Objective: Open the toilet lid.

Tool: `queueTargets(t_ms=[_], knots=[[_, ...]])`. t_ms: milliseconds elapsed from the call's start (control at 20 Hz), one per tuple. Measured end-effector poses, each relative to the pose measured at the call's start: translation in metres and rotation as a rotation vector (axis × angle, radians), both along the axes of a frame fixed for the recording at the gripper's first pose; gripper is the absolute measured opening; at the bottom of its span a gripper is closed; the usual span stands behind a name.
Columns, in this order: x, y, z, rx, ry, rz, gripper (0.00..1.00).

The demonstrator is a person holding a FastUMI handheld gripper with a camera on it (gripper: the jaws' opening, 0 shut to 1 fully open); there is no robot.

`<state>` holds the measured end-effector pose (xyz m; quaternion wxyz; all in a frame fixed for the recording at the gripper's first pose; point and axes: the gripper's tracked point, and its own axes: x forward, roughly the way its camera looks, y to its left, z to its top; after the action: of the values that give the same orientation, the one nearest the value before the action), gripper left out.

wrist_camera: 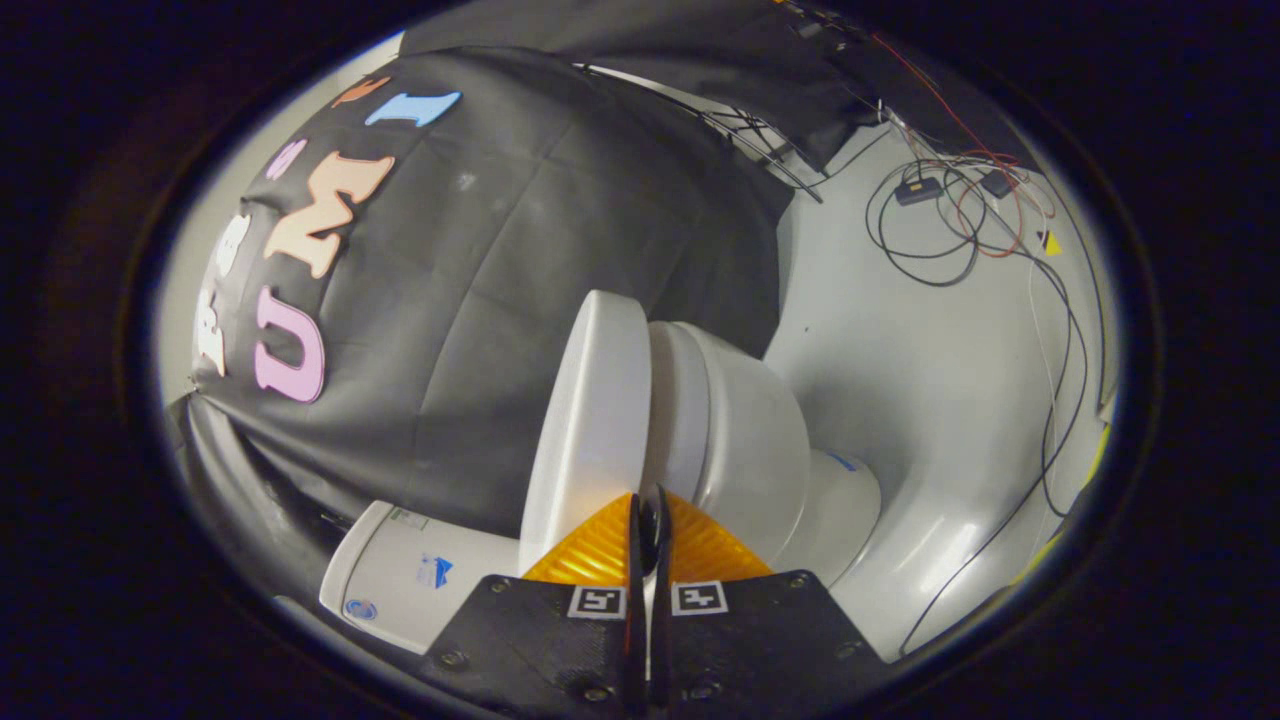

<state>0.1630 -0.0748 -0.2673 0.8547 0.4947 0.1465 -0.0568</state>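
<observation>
One toilet lid (585,420), raised; gripper (648,505) seemingly closed.

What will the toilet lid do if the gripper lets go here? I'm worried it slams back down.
The lid looks like a stiff, glossy moulded shell, so it should swing as one piece, not flex. It stands well off the bowl, so which way it drops is hard to call. The gripper, fingers nearly together at its edge, may slip on that smooth surface.

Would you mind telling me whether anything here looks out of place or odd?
Only the loose cables trailing in a tangle across the floor beyond the toilet. The toilet lid stands raised just ahead of the hand-held gripper, whose fingers are nearly together.
</observation>
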Motion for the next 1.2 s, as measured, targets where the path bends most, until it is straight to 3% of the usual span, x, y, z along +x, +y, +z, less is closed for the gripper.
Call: queueTargets(t_ms=[850, 1200], knots=[[-0.022, 0.037, 0.059, -0.249, 0.068, 0.048, 0.02], [-0.018, 0.039, 0.073, -0.303, 0.084, 0.016, 0.02]])
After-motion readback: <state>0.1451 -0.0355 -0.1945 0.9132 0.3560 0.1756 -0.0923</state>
